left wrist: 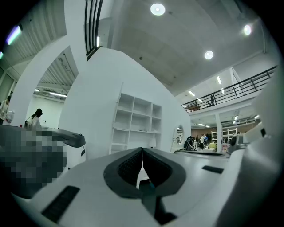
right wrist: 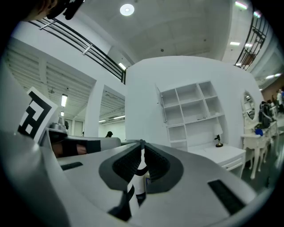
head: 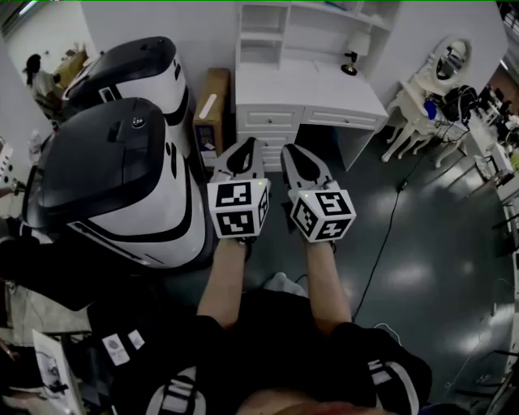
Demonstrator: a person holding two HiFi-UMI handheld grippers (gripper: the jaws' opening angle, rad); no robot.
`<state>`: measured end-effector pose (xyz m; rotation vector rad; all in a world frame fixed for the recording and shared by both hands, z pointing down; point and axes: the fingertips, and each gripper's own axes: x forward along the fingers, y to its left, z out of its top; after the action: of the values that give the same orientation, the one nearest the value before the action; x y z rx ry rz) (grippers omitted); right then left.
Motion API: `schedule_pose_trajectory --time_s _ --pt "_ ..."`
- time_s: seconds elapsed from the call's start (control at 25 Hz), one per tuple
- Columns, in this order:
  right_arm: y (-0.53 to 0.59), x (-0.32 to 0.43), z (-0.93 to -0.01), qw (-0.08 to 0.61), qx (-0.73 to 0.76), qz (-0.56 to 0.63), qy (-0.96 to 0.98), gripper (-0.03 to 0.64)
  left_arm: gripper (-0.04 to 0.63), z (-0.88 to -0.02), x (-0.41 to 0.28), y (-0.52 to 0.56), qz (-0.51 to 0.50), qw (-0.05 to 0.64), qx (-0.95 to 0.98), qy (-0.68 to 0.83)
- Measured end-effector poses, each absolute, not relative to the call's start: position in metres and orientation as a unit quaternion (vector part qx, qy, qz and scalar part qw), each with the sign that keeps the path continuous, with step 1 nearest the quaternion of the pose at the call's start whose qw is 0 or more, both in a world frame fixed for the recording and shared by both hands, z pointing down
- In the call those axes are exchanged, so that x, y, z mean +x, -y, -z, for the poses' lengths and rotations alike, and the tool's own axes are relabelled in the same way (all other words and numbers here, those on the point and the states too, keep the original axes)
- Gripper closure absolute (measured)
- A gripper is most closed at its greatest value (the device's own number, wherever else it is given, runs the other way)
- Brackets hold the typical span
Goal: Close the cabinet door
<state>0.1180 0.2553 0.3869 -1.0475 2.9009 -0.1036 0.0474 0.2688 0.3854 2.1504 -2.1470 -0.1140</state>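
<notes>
White cabinet [head: 268, 49] well ahead of left gripper [head: 250, 146], right gripper [head: 292, 152]; fingers [left wrist: 128, 166] together.

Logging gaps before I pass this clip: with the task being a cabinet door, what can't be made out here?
- Shelf unit, head view: top cut off by the picture's upper edge.
- Thin panel at its left, right gripper view: edge-on, too small to call an open door.
- Desk front below the drawers, head view: hidden behind the shut left gripper and right gripper.
</notes>
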Motion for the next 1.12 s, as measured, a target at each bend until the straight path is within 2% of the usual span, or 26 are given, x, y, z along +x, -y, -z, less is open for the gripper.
schedule_pose_trajectory --time_s 0.4,0.72,1.12 --pt "-0.249 0.124 -0.416 0.004 -0.356 0.057 -0.933 0.577 0.581 -0.414 0.038 -0.271 0.047 0.082 0.705 0.703" --pt "-0.220 0.089 -0.424 0.000 -0.336 0.060 -0.940 0.577 0.581 -0.422 0.002 -0.244 0.049 0.088 0.685 0.721" --pt "-0.117 0.085 -0.454 -0.017 -0.352 0.075 -0.933 0.577 0.581 -0.455 -0.013 -0.140 0.050 0.115 0.689 0.714"
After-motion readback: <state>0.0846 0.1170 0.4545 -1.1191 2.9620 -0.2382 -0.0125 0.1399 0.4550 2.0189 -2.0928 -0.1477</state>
